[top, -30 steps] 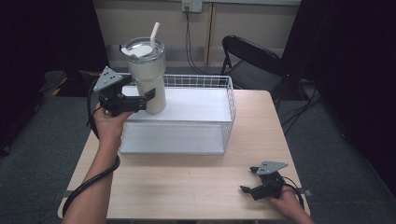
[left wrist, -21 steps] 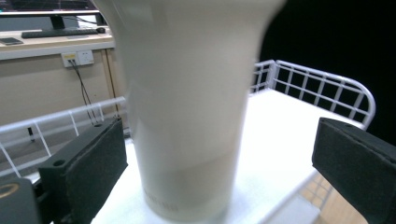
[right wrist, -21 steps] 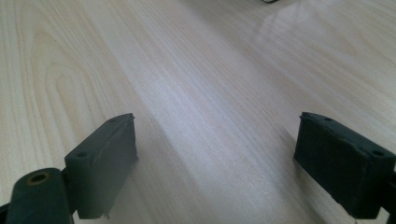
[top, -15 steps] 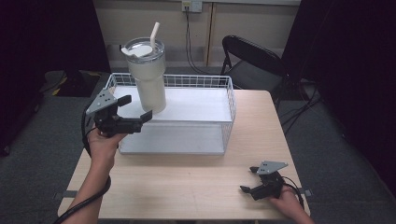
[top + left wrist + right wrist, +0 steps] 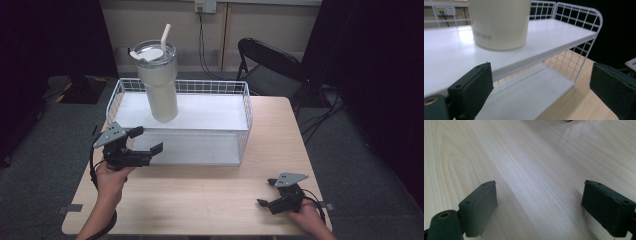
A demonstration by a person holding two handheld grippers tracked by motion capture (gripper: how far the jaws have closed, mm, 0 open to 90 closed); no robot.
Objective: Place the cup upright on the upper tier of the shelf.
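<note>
Jaws of the left gripper [image 5: 145, 140] stand wide apart with nothing between them, though they have just been closing a little. That gripper sits at the near left corner of the white wire rack [image 5: 246, 107], low by the bench [image 5: 210, 195], with the person's left hand [image 5: 111, 176] under it. In the left gripper view its two dark pads frame the rack's upper shelf [image 5: 446, 55], and the lower shelf [image 5: 529, 92] shows beneath.

On the upper shelf, toward its left end and a little back from the near edge, stands the cream tumbler [image 5: 158, 82], upright, with a clear lid and a white straw [image 5: 165, 34]; the gripper is apart from it. Behind the bench, further right, a black folding chair [image 5: 272, 62] stands.

At the near right of the bench the right gripper [image 5: 265, 192] lies low over the wood in the person's right hand [image 5: 307, 217], its jaws apart and empty, bare bench between the pads.
</note>
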